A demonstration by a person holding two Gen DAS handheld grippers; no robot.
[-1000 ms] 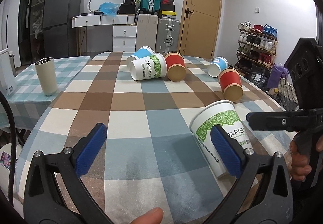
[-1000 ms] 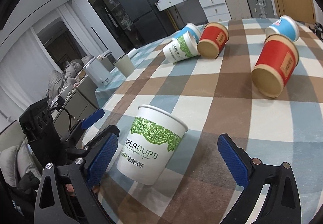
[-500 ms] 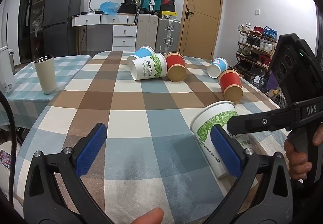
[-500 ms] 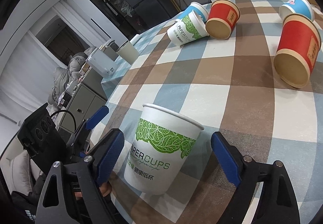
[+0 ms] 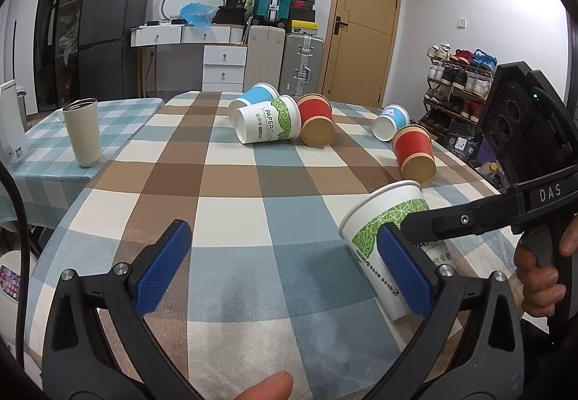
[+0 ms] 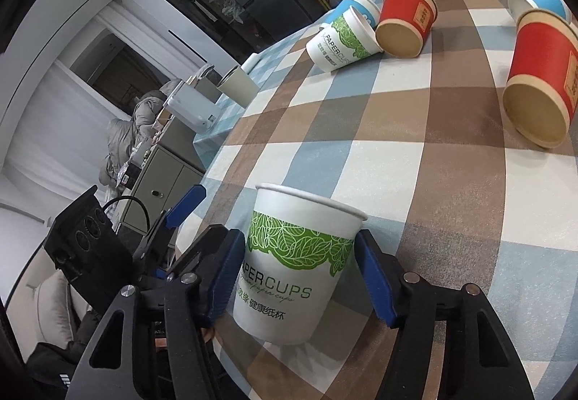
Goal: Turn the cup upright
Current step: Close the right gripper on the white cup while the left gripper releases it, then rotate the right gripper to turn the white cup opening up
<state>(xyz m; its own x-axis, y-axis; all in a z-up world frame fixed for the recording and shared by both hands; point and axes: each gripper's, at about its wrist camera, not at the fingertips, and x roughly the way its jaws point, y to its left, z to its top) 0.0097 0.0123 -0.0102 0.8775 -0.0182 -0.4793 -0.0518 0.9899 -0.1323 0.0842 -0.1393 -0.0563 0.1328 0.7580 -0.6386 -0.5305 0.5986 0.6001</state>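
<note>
A white paper cup with green leaf print (image 6: 300,262) lies on the checked tablecloth, mouth pointing away from my right gripper. My right gripper (image 6: 300,277) has closed on its sides, blue pads touching both walls. In the left wrist view the same cup (image 5: 383,223) lies at the right, mouth toward the table's middle, with the right gripper's black finger (image 5: 469,216) across it. My left gripper (image 5: 285,273) is open and empty, hovering over the cloth left of the cup.
Several other cups lie on their sides farther back: a white leaf cup (image 5: 267,124), red cups (image 5: 318,124) (image 5: 413,156) and blue cups (image 5: 390,122). A beige tumbler (image 5: 82,133) stands on the side table at left. The table's edge (image 5: 54,230) is near left.
My right gripper moved forward around the leaf cup and closed from wide open onto its sides. My left gripper stayed open and barely moved.
</note>
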